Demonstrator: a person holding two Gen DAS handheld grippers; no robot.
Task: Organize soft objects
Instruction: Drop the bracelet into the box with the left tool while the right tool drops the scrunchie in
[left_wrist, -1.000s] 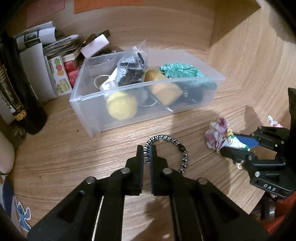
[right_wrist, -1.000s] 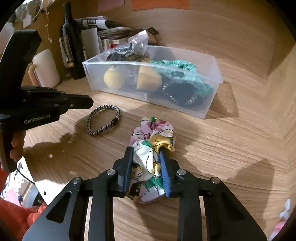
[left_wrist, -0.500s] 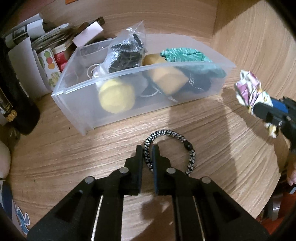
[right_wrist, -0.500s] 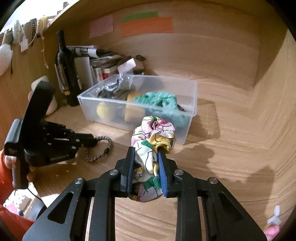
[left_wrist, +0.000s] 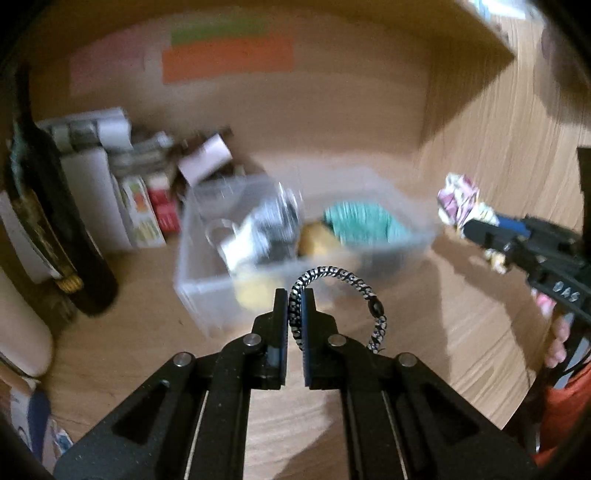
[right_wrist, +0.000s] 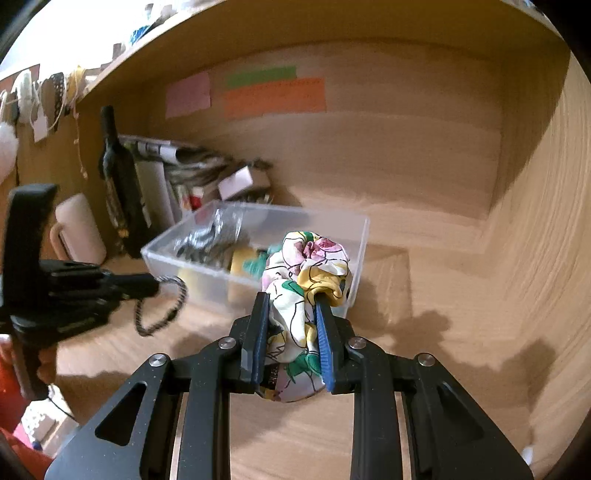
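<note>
A: Left wrist view: left gripper (left_wrist: 295, 295) is clamped narrow on a black-and-white braided cord bracelet (left_wrist: 341, 280), lifted off the wooden bench (left_wrist: 122, 343) and hanging in front of the clear plastic storage box (left_wrist: 192, 291). Frame is blurred.

B: Box contents?

A: Teal fabric scrunchie (left_wrist: 356, 221), something yellow and a plastic bag; blur hides the rest. So part of the sorting looks done.

B: Right wrist view?

A: Right gripper (right_wrist: 291, 299) is closed on a floral-print fabric scrunchie (right_wrist: 306, 266), held in the air just short of the box's near wall. Bracelet shows at left, dangling from the left gripper.

B: Remaining?

A: Both carried items aren't in the box yet. My read: two drops left. Can't tell if anything else loose is on the bench.
</note>
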